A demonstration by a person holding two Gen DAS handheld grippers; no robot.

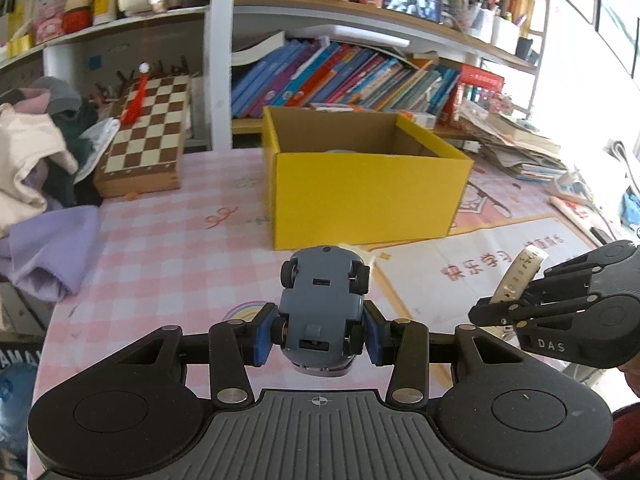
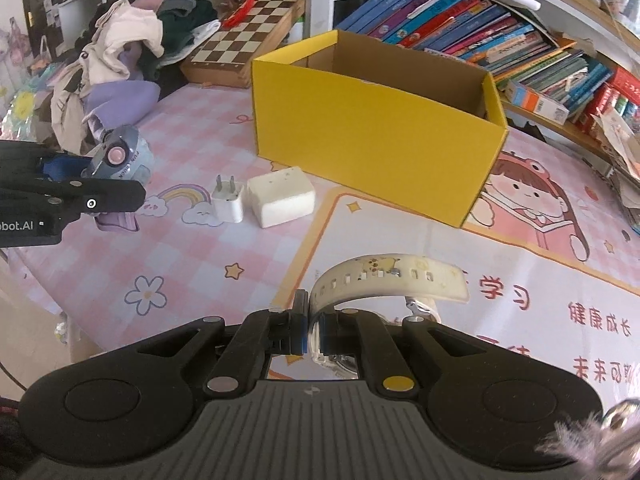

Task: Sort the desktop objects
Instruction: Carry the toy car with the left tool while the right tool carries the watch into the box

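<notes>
1. Left gripper (image 1: 319,334) clamps a blue-grey toy car (image 1: 322,312), underside up, above the surface (image 1: 168,240).
2. Right gripper (image 2: 310,326) pinches a pale watch (image 2: 384,280) by its strap.
3. Yellow box (image 2: 376,140) stands open just beyond both.

Right gripper (image 2: 308,330) pinches watch strap (image 2: 390,280) near yellow box (image 2: 372,140).

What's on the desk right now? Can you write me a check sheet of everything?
Surface: pink checked tablecloth with a picture mat.
Job's things: open yellow box; toy car and watch held up; white plug and white block on the cloth.
Clutter: clothes pile, chessboard.
Grippers: left gripper shut on toy car; right gripper shut on watch strap.
Cables: nothing seen.
Surroundings: shelves of books.
</notes>
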